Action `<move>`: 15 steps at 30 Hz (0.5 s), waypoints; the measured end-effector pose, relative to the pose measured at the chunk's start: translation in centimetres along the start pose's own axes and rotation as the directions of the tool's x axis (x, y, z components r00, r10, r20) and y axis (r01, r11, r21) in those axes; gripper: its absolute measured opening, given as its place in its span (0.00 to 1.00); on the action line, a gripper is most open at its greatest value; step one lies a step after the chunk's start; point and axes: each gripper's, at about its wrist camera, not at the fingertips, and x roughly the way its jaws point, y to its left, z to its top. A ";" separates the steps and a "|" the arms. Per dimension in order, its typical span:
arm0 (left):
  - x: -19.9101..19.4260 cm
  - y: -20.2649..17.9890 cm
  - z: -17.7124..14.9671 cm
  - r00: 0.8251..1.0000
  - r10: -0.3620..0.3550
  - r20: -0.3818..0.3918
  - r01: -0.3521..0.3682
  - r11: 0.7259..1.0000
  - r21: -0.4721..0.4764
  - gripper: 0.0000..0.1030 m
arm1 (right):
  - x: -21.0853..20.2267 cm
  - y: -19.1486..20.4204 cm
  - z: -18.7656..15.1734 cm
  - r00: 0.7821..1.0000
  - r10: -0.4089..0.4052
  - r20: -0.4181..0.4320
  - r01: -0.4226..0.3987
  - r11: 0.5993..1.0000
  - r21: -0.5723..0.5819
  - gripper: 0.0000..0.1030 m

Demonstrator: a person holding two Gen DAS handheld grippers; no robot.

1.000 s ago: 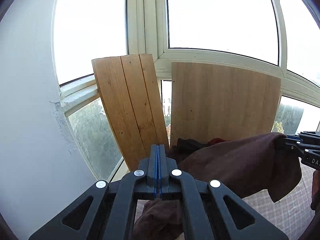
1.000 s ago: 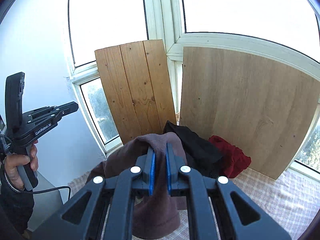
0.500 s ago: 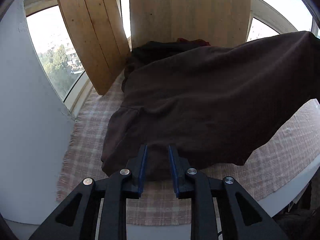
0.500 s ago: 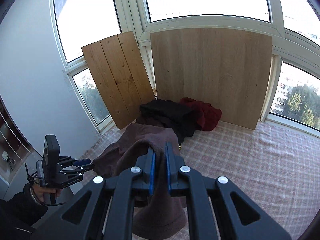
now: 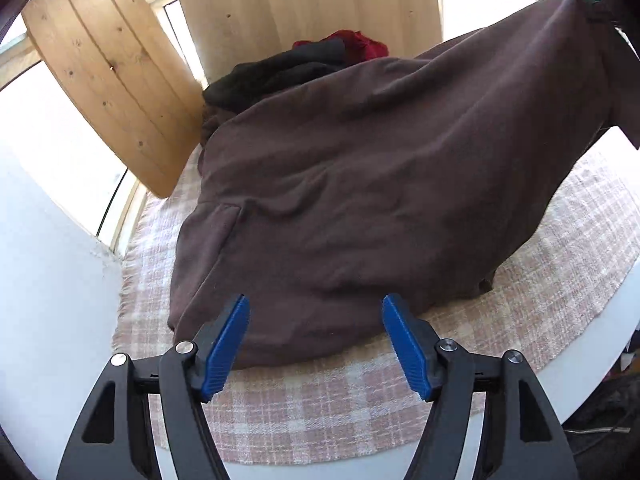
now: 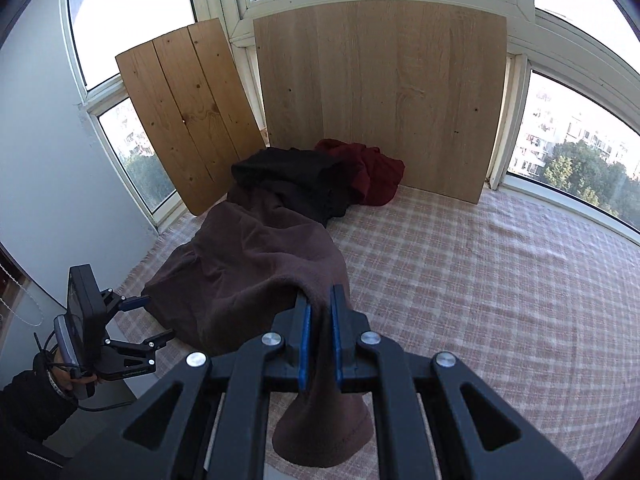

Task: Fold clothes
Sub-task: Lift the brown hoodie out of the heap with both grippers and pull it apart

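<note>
Brown garment lifted at one corner over the checked cloth

The right gripper pinches a fold of the brown garment (its end hangs below the pads); the left gripper gapes wide, holding nothing, at the garment's near hem on the checked cloth. Beyond lie black clothes, red clothes, then wooden boards.

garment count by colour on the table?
Brown: 1, garment clamped in the right gripper
Black: 1, garment
Red: 1, garment
Total: 3
</note>
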 end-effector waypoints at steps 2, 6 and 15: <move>-0.3 -1.9 0.7 1.000 0.001 0.028 -0.003 0.998 0.064 0.74 | -0.2 -0.2 0.2 1.000 0.003 0.009 -0.003 1.000 0.016 0.08; 1.8 -4.0 2.1 0.998 0.026 0.052 -0.031 0.995 0.099 0.74 | -1.7 0.1 1.0 0.999 0.023 0.032 -0.024 0.999 0.027 0.08; 4.1 1.4 6.2 0.982 -0.182 0.057 0.189 0.969 -0.160 0.07 | -3.5 1.4 2.0 0.998 -0.002 0.062 0.003 1.000 -0.006 0.08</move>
